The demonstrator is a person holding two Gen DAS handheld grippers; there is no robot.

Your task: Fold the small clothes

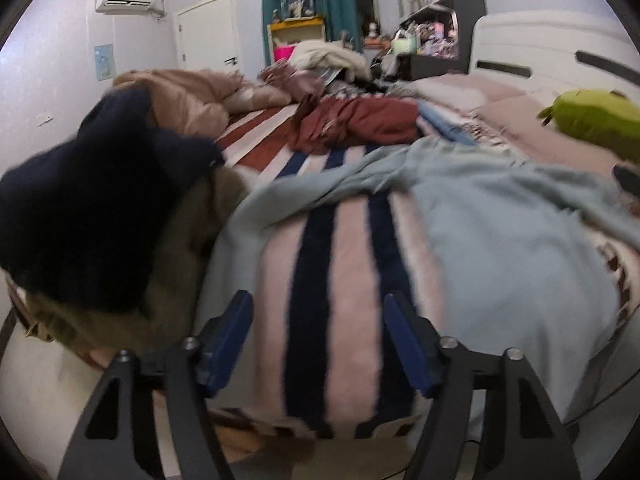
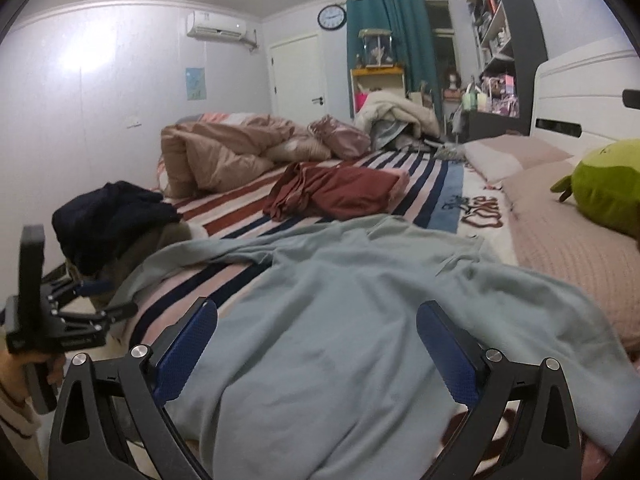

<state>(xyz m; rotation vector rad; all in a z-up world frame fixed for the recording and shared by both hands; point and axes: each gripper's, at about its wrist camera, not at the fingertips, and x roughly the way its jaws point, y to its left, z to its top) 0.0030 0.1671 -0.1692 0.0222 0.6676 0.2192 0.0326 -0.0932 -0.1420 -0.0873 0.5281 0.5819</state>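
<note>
Nearest, the right gripper (image 2: pixel 316 344) hovers spread over the pale blue garment (image 2: pixel 340 320) lying rumpled on the striped blanket (image 2: pixel 256 220), the left gripper (image 1: pixel 318 340) likewise parted above bare stripes with nothing between, dark clothes (image 2: pixel 108 216) and a rust-red garment (image 2: pixel 340 192) farther off.

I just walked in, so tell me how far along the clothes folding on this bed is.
Barely begun. Done: nothing visibly folded. In hand: the pale blue top lies spread, with both claws, left and right, open, holding nothing. Left: folding it, plus the red garment and dark pile.
</note>
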